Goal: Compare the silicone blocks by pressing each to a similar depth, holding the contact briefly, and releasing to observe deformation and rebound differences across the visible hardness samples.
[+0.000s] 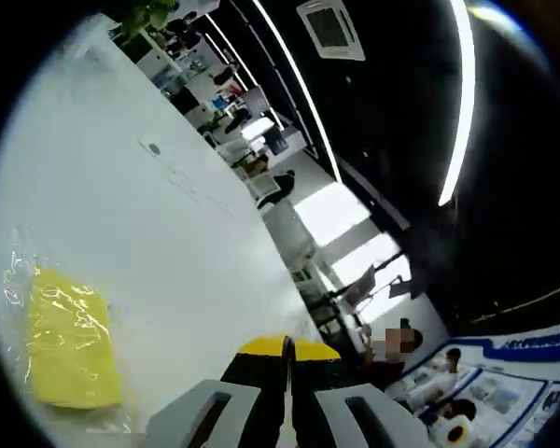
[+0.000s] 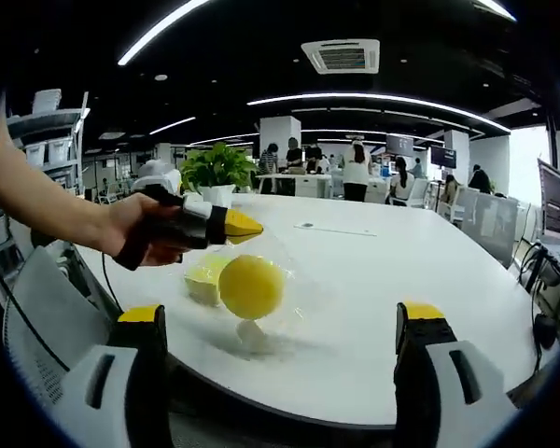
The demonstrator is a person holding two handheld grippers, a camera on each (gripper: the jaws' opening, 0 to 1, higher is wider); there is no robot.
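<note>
Here, flat yellow silicone block [image 1: 72,342] (bagged, long axis toward table's far edge); left hand-held gripper [image 1: 287,347] closed, right [image 2: 280,322] wide open.

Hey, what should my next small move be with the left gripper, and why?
Probably lower the left gripper onto the yellow ball. Its jaws look shut and it hovers just above the ball and the yellow block in clear wrap. The right gripper is open, well short of both.

white round table [image 2: 429,271], potted plant [image 2: 217,168], ceiling vent [image 2: 342,55], office people [image 2: 357,172]
</note>
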